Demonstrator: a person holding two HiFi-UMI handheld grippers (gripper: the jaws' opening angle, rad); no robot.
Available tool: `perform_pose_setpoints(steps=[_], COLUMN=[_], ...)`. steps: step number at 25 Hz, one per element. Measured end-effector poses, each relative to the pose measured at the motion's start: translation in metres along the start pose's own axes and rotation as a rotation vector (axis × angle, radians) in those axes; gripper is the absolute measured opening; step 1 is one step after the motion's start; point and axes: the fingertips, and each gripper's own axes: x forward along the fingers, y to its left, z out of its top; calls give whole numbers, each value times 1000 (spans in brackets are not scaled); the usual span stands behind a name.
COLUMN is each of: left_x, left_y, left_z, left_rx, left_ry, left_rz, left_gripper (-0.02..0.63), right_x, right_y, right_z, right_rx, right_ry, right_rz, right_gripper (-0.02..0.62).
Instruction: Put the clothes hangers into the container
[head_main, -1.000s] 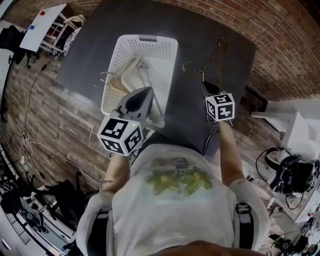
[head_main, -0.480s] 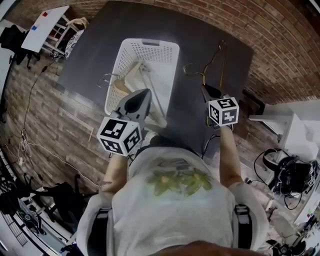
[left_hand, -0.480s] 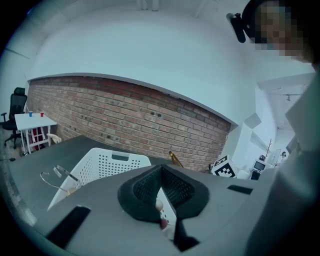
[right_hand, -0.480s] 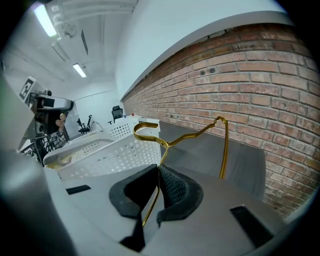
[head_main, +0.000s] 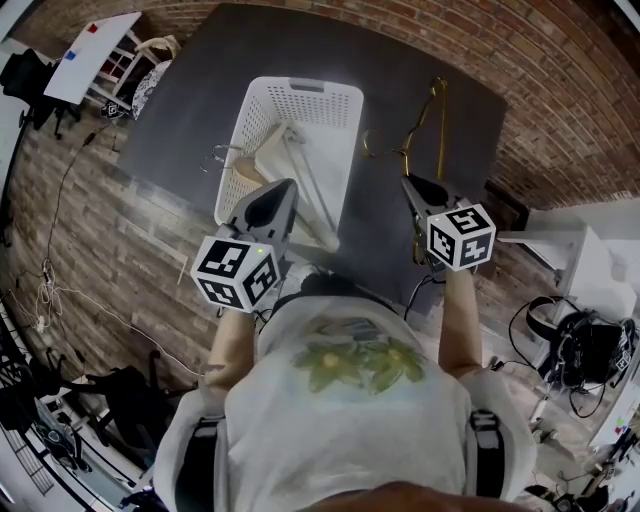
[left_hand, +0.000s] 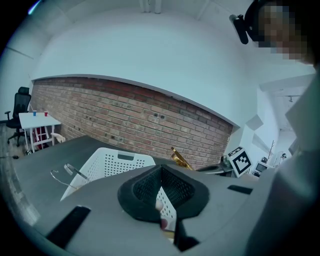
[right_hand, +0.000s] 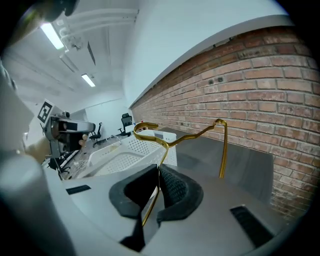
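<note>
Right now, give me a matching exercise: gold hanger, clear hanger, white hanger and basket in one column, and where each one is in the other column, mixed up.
1 gold hanger
2 clear hanger
3 white hanger
4 basket

A stands on the table
B lies in the basket
C clamped in the right gripper
D sticks out over the basket's rim

Pairs: 1-C, 2-D, 3-B, 4-A
</note>
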Motion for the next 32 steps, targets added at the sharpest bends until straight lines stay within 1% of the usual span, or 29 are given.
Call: perform_pose_setpoints(steps=[3,7,17,24,32], left_x=[-5,-12,-32,-48,-73], left_y=[4,9,21,31,50], left_z=[0,2,0,0,-3], left_rx=[-6,-9,-15,-25,-49], left_ry=[-3,-13,-25,-42,-69], left_rz=[5,8,23,54,118], left_gripper=[29,29,29,29,29], right_x=[-7,-12,-14,-6,13], right_y=[19,43,100,130,162], right_z=[13,28,44,48,52], right_rx=[-6,14,-20,-32,-41], right_ry=[-17,-42,-51,-29,17], right_rz=[38,79,194,290,401], right_gripper=[38,38,38,38,38])
